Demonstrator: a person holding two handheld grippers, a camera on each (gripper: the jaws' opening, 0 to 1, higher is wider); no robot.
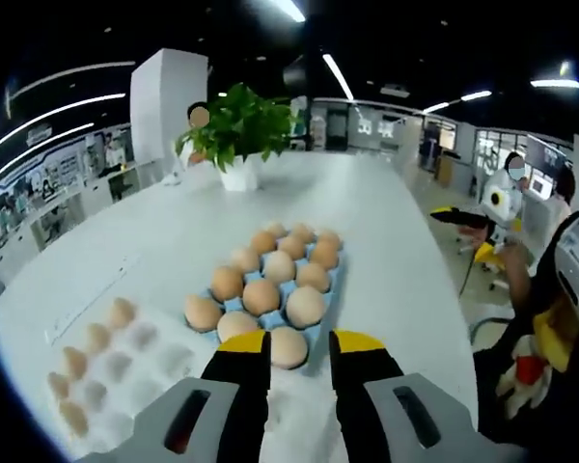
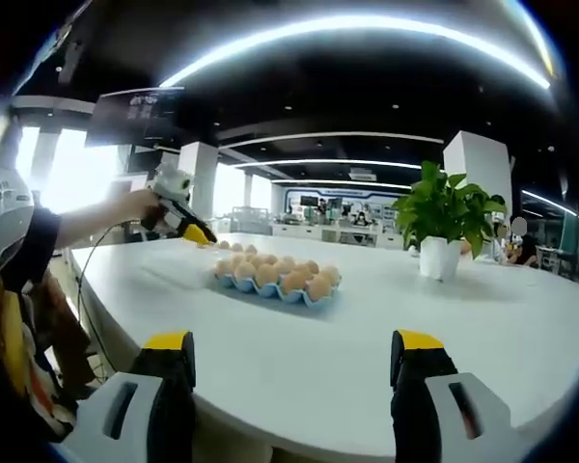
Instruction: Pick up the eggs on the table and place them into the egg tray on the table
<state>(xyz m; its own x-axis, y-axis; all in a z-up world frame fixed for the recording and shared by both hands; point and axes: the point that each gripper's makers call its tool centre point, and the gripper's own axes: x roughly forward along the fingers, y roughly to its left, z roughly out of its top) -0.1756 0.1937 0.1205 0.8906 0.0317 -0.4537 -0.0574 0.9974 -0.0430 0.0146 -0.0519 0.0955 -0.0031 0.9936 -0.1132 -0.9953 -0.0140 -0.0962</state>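
The jaws of the left gripper [image 1: 300,349] stand parted with a narrow gap, empty, their yellow tips just short of the nearest egg [image 1: 289,346] on the blue egg tray [image 1: 330,289]. The jaws of the right gripper [image 2: 294,355] are spread wide and grasp nothing, held low near the surface's edge and well apart from the tray.

The blue egg tray sits in the middle of the white surface [image 1: 386,241], loaded with brown eggs. Beside it, toward the surface's near-left corner in the left gripper view, lies a pale egg tray [image 1: 125,362] with a few eggs along its outer side and most cups bare. A potted plant [image 1: 239,130] stands toward the far end.

The step in hand looks like the approach to a pick: the left gripper lines up on the front egg. The next move likely calls for easing forward so the jaws straddle that egg, closing gently, lifting straight up, then carrying it to a bare cup in the pale tray.
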